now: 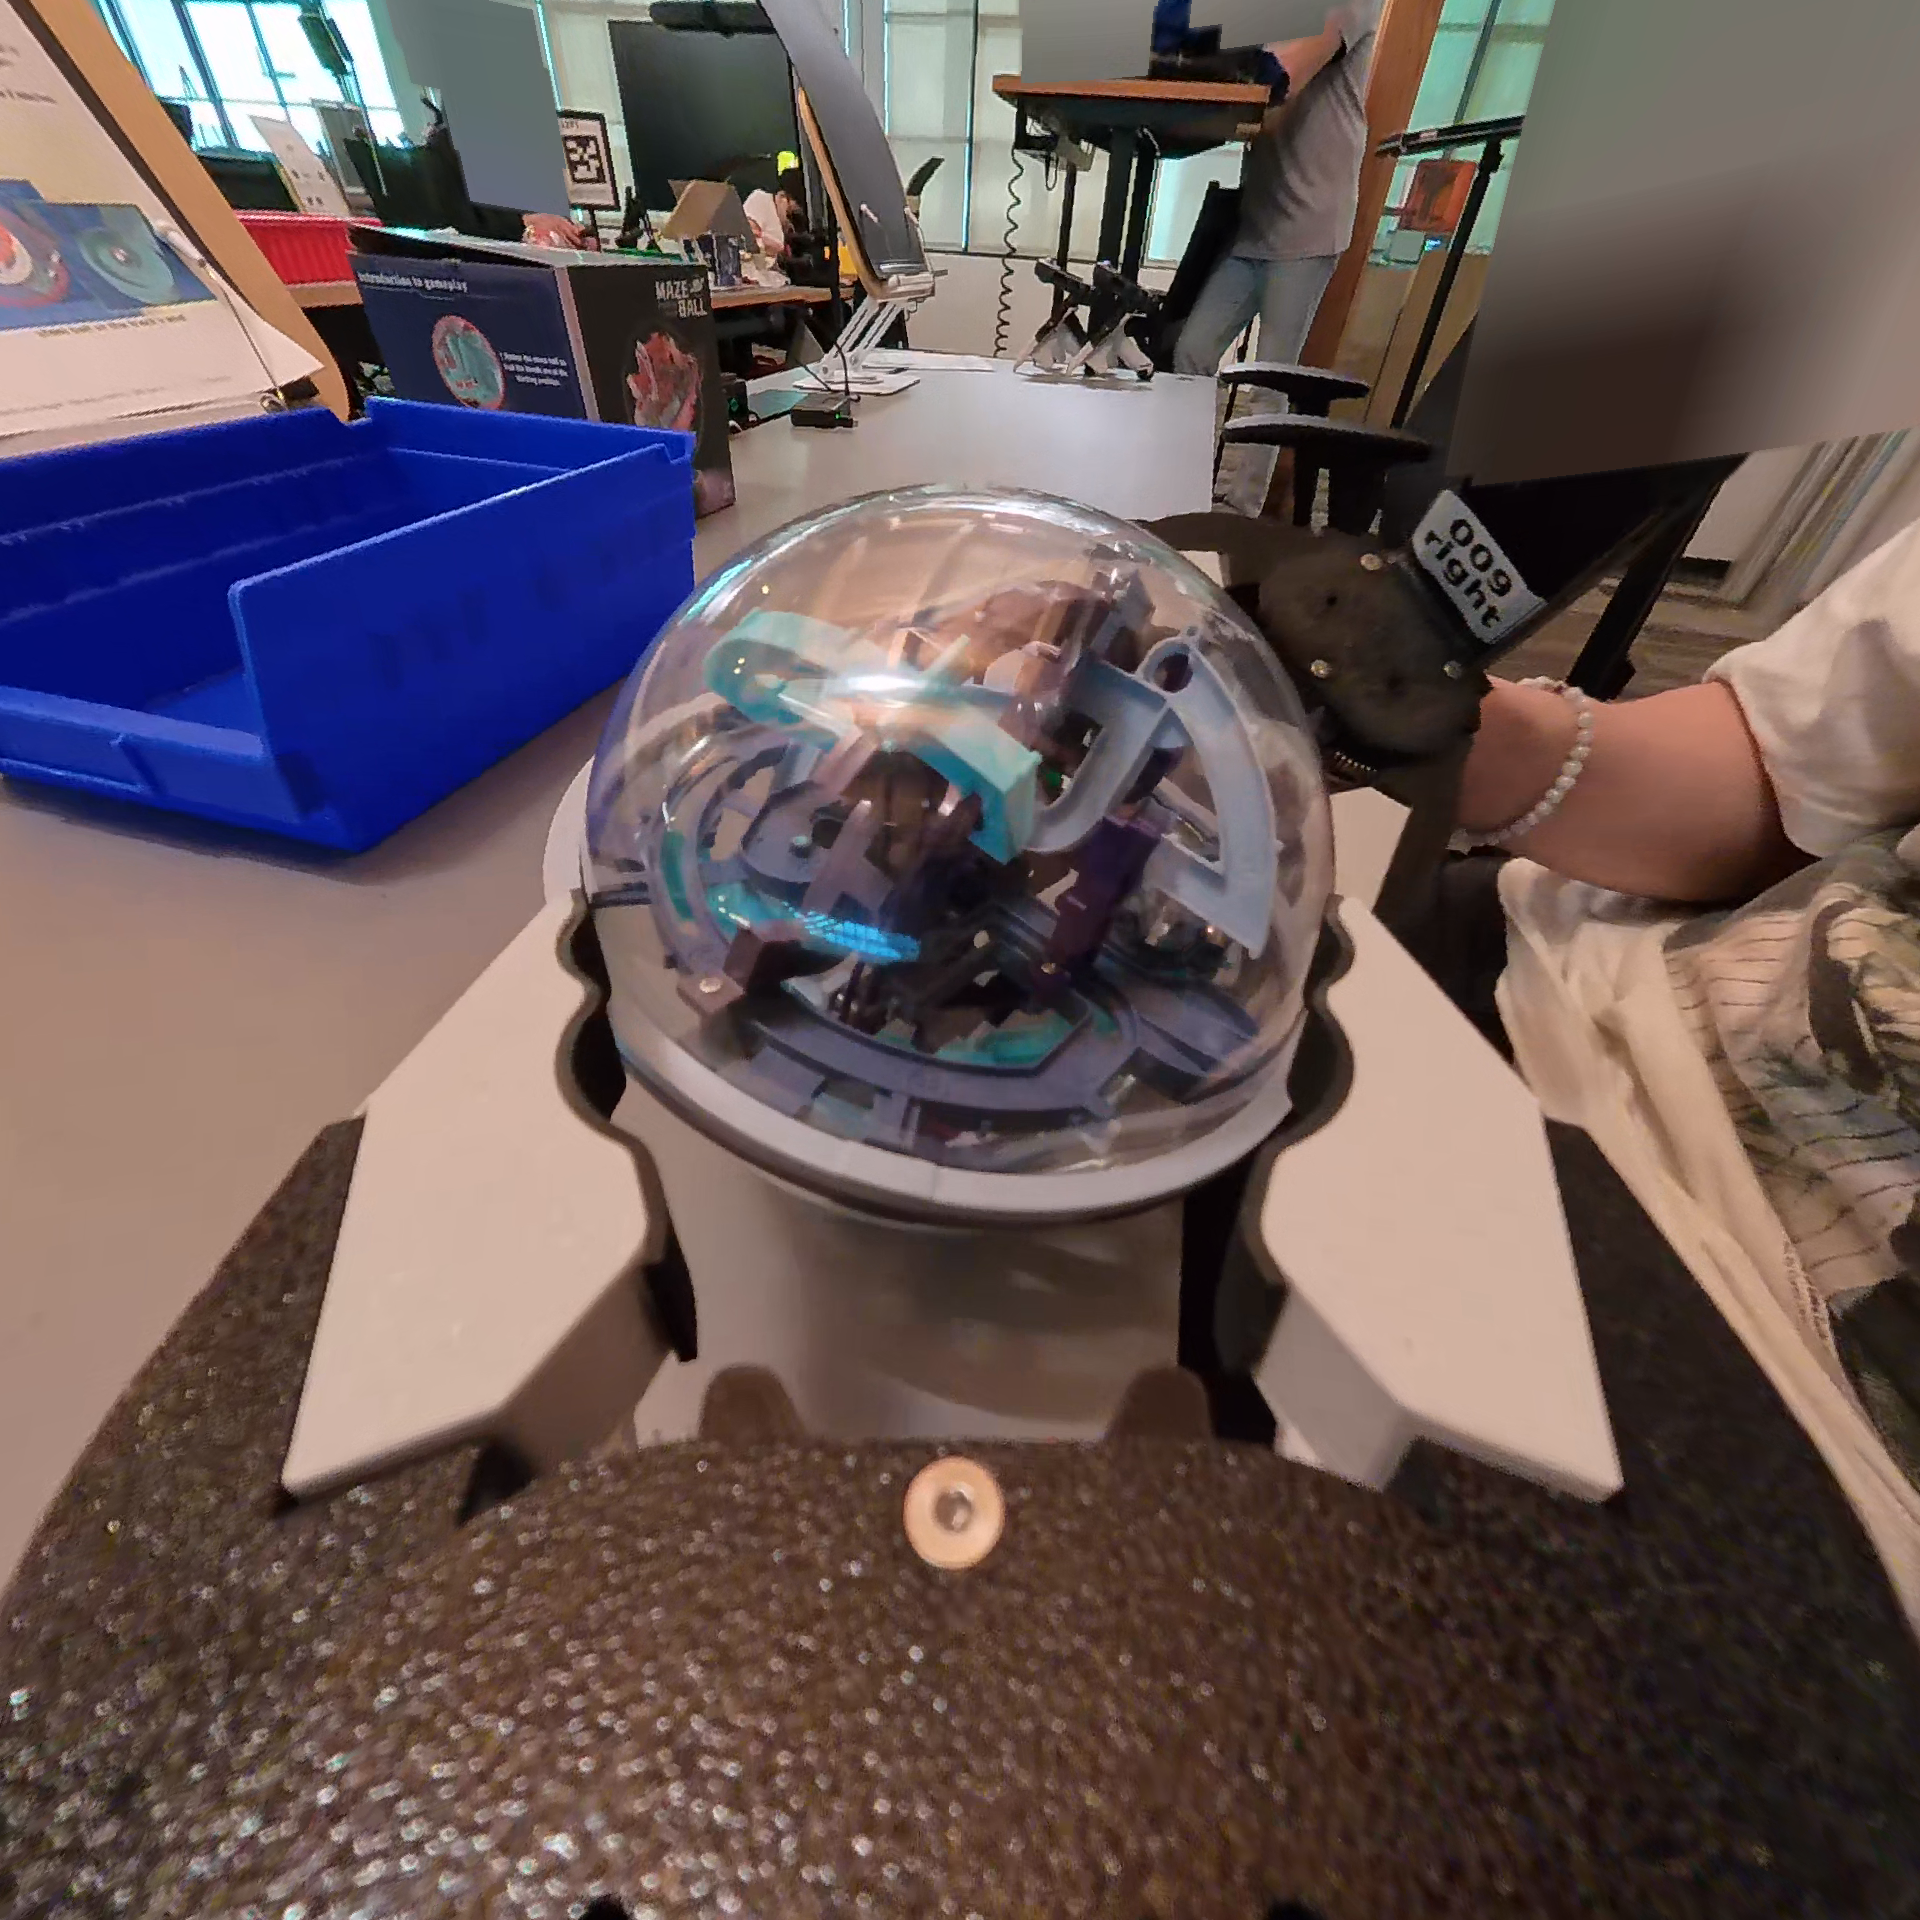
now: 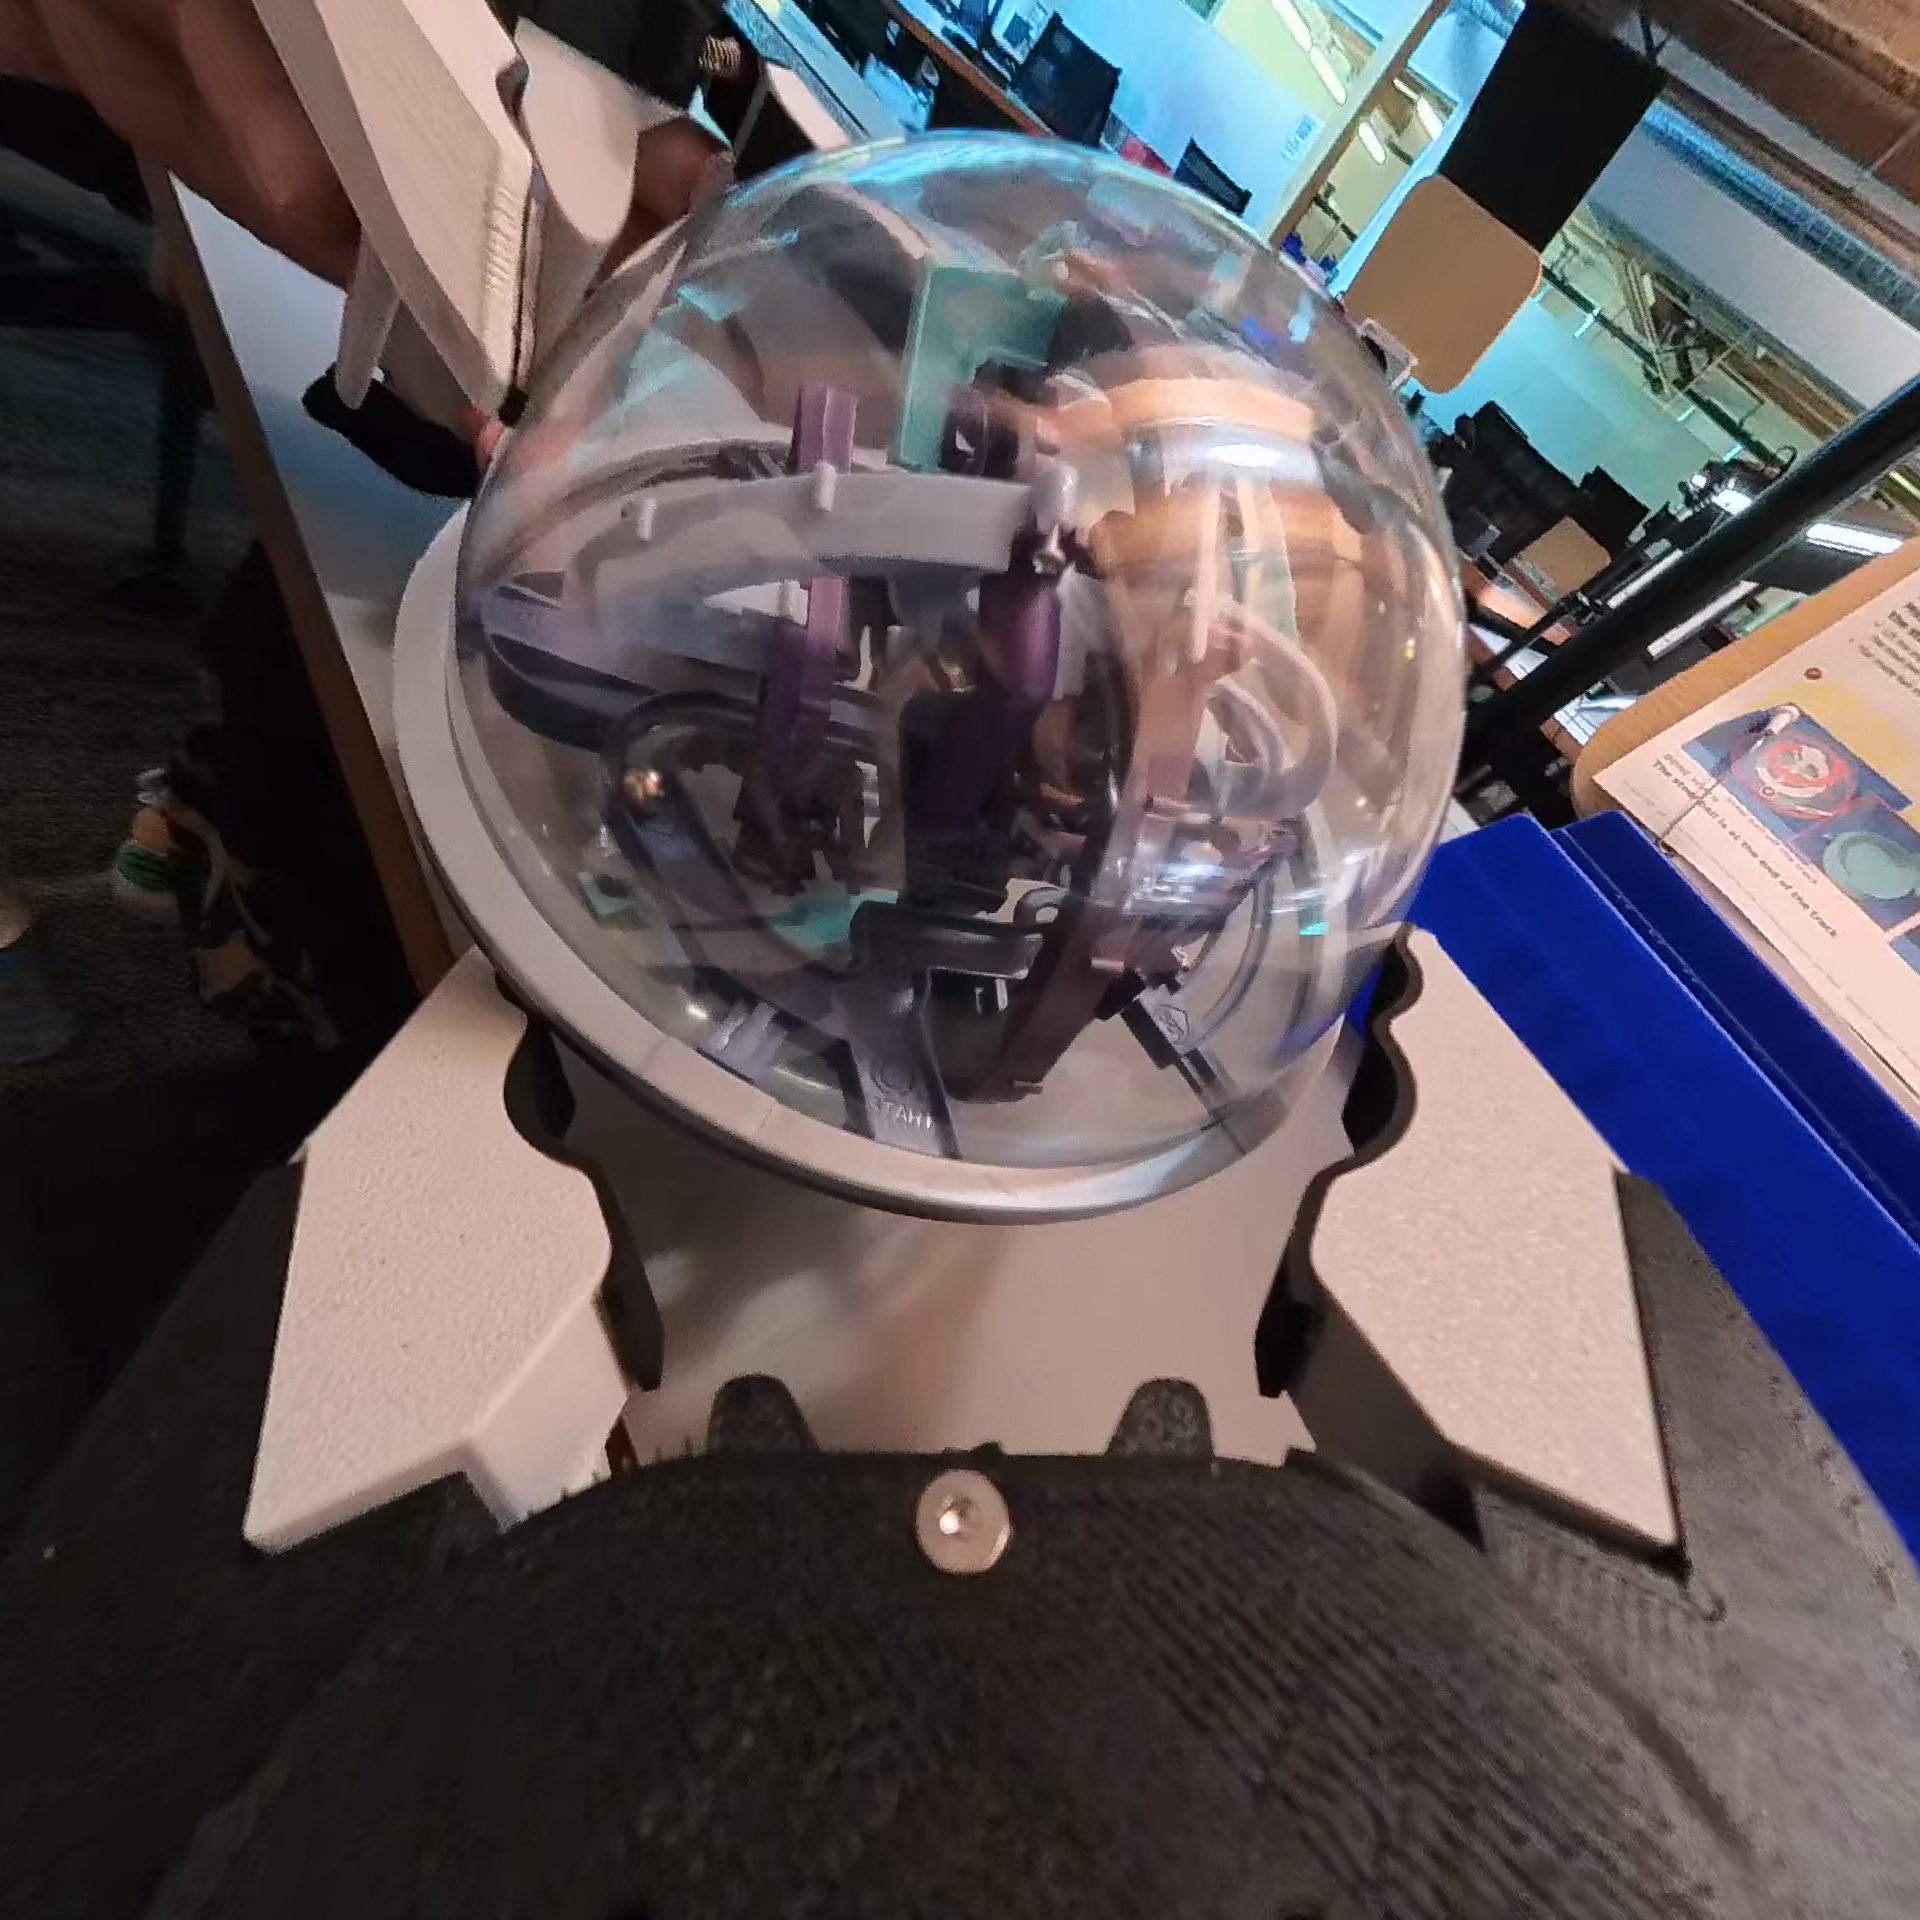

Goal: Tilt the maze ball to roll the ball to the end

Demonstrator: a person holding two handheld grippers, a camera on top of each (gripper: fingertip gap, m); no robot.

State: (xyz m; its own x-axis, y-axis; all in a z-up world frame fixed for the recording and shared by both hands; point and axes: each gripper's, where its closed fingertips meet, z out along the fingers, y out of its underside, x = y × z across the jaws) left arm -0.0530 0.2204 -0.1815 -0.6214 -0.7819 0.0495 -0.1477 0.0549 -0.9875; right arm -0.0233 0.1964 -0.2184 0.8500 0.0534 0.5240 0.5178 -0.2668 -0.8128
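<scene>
The maze ball (image 1: 956, 831) is a clear dome over purple, teal and grey tracks with a grey band around its middle. My left gripper (image 1: 956, 1049) is shut on it, with the dark pads (image 1: 584, 997) pressed against its sides. My right gripper (image 2: 956, 1049) is shut on the same maze ball (image 2: 956, 665), which sits tilted in that view. A small steel ball (image 2: 645, 781) rests on a dark track at the lower left inside. The right gripper also shows behind the ball in the left wrist view (image 1: 1361, 665). The left gripper shows at the top left in the right wrist view (image 2: 447, 208).
A blue bin (image 1: 312, 623) stands on the grey table (image 1: 208, 1039) to the left, and shows at the right in the right wrist view (image 2: 1683, 1018). A printed sheet (image 2: 1787, 790) lies by it. The maze ball's dark box (image 1: 582, 332) stands behind. A person's arm (image 1: 1621, 790) is at the right.
</scene>
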